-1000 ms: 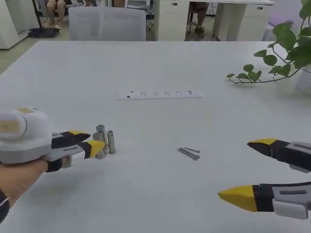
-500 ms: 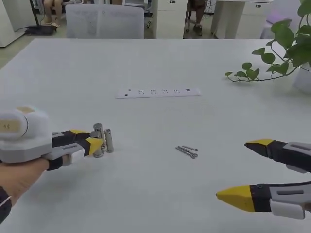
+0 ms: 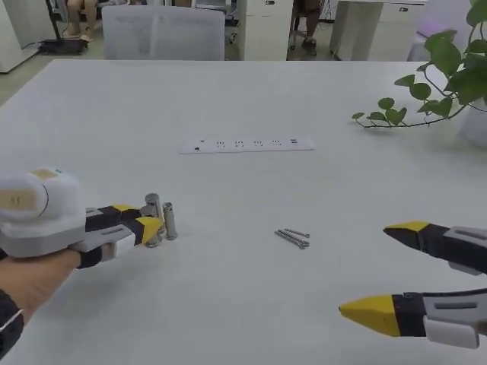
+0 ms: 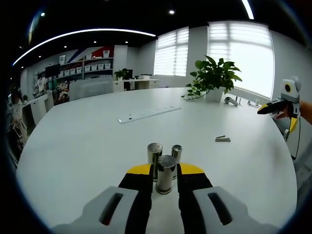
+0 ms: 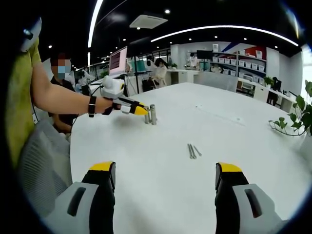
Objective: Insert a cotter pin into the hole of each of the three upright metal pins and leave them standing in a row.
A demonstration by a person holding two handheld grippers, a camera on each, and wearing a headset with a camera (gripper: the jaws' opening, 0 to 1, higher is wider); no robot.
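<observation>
Three upright metal pins (image 3: 158,217) stand bunched together at the table's left. In the left gripper view the nearest metal pin (image 4: 165,176) sits tight between the yellow-tipped jaws of my left gripper (image 4: 166,170), with the other two (image 4: 163,152) just behind it. In the head view my left gripper (image 3: 143,219) comes in from the left at the cluster. A few cotter pins (image 3: 293,237) lie loose in the middle of the table, ahead of my right gripper (image 5: 165,170). The right gripper (image 3: 374,270) hovers open at the lower right, holding nothing.
A white power strip (image 3: 247,144) lies flat beyond the pins. A leafy plant (image 3: 449,76) reaches over the table's far right corner. A grey chair (image 3: 163,34) stands behind the far edge. A person's arm (image 5: 63,100) holds the left gripper (image 5: 139,110).
</observation>
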